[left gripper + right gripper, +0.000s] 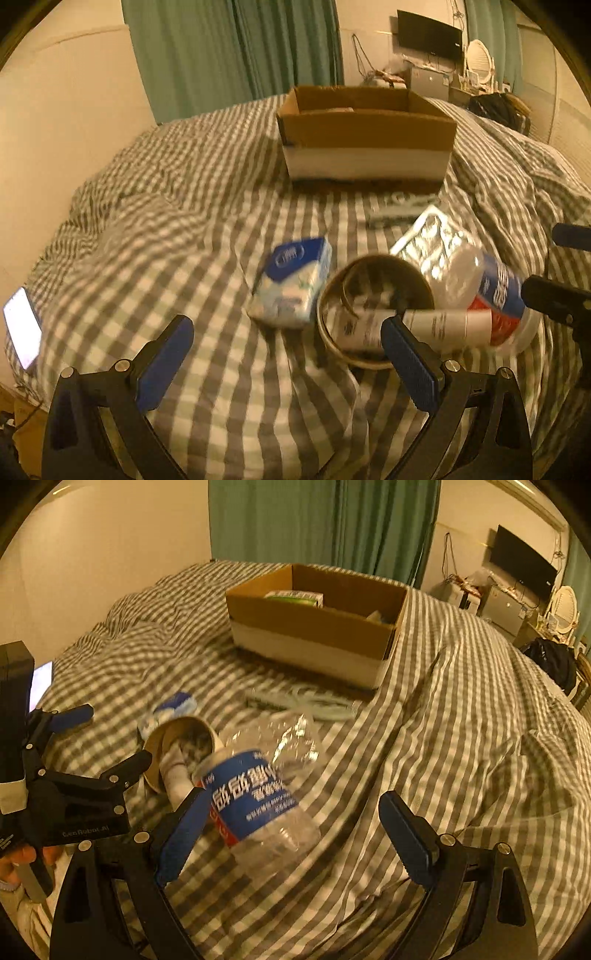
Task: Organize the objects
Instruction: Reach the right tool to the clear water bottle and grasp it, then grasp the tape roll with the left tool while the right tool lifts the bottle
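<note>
A crumpled clear plastic bottle (255, 794) with a blue and red label lies on the checked bedspread between the fingers of my open right gripper (295, 830), close to its left finger. Beside the bottle sit a brown tape ring (181, 749) and a white tube (177, 771) that pokes through the ring. My left gripper (288, 354) is open and empty, just short of a blue and white tissue pack (291, 284) and the tape ring (373, 310). An open cardboard box (365, 144) stands further back on the bed.
A white power strip and cable (306, 701) lie in front of the cardboard box (314, 627), which holds a green and white packet (295, 598). A lit phone (22, 328) rests at the bed's left edge. A person's hand (22, 860) holds the left gripper (107, 738).
</note>
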`<move>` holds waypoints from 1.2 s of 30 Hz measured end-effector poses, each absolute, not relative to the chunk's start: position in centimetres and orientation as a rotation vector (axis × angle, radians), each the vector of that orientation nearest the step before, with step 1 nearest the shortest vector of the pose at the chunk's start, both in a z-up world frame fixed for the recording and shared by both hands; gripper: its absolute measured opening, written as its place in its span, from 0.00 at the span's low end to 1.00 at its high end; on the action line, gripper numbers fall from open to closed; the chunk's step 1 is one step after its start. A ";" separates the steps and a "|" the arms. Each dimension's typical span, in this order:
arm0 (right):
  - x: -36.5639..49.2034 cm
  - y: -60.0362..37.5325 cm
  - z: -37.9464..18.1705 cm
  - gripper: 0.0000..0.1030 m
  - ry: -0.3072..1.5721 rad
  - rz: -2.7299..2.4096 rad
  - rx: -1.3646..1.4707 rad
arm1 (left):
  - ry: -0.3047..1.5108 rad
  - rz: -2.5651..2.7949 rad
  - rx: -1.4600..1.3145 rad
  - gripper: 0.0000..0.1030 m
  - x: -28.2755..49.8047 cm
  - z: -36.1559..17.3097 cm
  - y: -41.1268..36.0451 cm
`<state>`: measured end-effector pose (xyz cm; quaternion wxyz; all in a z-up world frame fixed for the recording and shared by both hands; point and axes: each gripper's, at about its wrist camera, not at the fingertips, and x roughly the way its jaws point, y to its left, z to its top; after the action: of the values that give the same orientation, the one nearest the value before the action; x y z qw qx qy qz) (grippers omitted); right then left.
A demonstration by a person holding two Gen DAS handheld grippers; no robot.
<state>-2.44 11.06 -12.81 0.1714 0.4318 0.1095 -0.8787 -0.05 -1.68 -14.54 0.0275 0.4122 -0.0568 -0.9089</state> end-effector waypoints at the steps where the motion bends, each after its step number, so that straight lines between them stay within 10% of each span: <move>1: -2.6 10.9 -13.0 0.90 0.319 -2.488 1.232 | -0.180 -2.807 1.285 1.00 0.0 -14.7 -1.6; 10: -4.0 9.3 -16.5 0.87 0.311 -2.371 1.309 | -0.261 -2.828 1.361 1.00 0.4 -16.2 -0.5; 13: -4.2 8.9 -17.1 0.66 0.303 -2.325 1.324 | -0.285 -2.840 1.385 1.00 0.3 -16.7 0.2; 29: -5.5 13.9 -14.4 0.64 0.142 -2.500 1.270 | -0.348 -2.890 1.410 0.99 -3.3 -18.3 3.5; 36: -5.1 14.5 -13.7 0.64 0.132 -2.520 1.254 | -0.192 -2.917 1.442 0.84 -3.5 -17.8 2.2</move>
<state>-5.13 14.46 -13.69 0.1611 0.4391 0.0464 -0.8827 -3.49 2.24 -17.76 -0.0588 0.4415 -0.0587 -0.8934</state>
